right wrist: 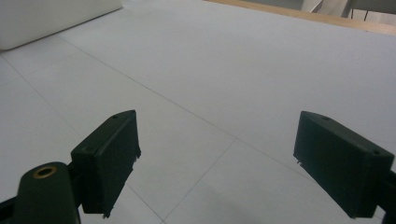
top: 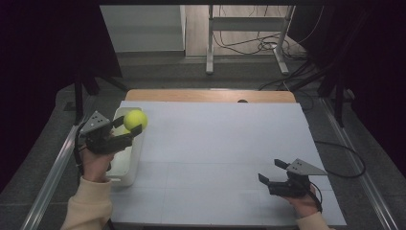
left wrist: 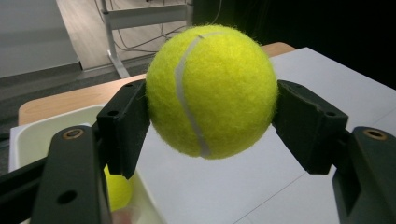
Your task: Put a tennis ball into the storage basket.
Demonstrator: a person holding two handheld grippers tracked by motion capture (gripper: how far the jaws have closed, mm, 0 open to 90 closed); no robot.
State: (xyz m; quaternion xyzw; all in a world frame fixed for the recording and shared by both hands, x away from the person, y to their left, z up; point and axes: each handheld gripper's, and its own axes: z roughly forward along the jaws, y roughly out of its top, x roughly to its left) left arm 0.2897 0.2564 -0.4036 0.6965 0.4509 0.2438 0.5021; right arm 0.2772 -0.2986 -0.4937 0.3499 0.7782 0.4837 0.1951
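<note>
Your table [top: 215,158] is a pale grey sheet over a wooden top, whose bare wood shows as a strip along the far edge; dark curtains close in on both sides, and a metal frame with loose cables stands on the floor beyond. A white bin [top: 128,165] sits at the table's left edge, its outer wall flush with that edge.

Your left gripper [top: 129,125] pinches the tennis ball [top: 135,120] from both sides, pads pressed into the felt, holding it in the air above the bin's far end, close to the wall that faces the open sheet. In the left gripper view a second yellow ball [left wrist: 116,189] lies down inside the bin.

Your right gripper [top: 272,171] rests low near the right front corner, its jaws spread wide with nothing between them.

Between the two grippers the sheet lies open across the whole middle and up to the far edge.
</note>
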